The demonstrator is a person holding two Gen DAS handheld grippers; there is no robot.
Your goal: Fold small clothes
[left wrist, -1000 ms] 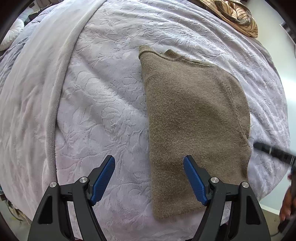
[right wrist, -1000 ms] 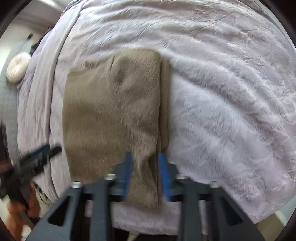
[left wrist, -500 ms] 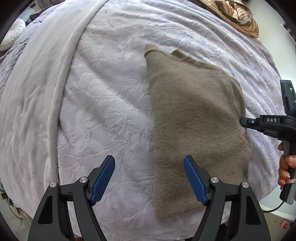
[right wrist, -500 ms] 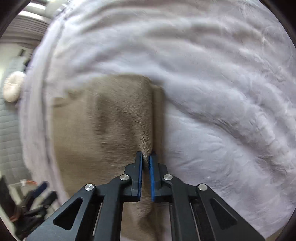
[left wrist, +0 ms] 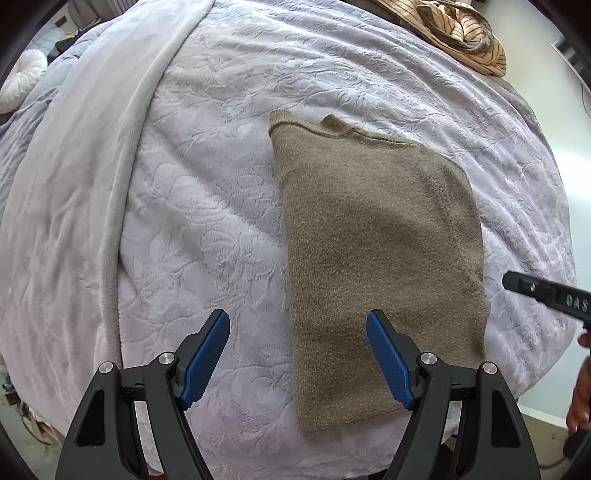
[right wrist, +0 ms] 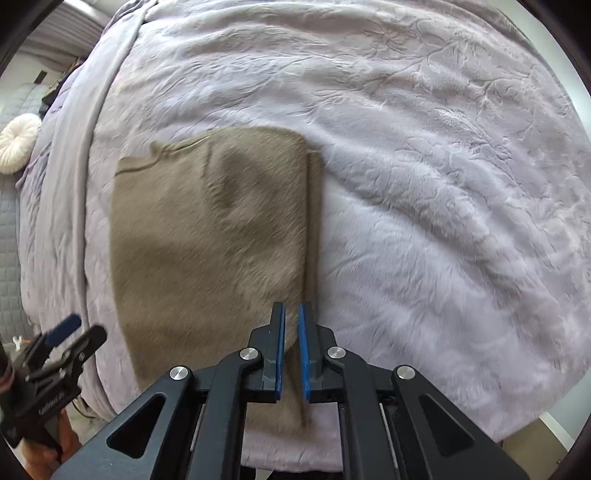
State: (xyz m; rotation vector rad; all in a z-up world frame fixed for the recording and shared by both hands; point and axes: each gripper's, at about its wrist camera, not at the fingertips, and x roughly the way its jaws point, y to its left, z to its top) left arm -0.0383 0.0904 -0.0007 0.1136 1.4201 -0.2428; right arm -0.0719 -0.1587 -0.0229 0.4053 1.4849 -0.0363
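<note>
Ahead of my left jaws the lilac bedspread (left wrist: 207,206) lies bare and flat, so that side is open to pass. The folded brown sweater (left wrist: 373,240) covers the bed under and beyond the right-hand jaw of that gripper. Farther left, a raised fold of pale blanket (left wrist: 110,166) runs away from me. To the right of my right jaws the bedspread is bare out to the bed's edge. A striped cloth heap (left wrist: 461,33) sits far ahead, well apart.
</note>
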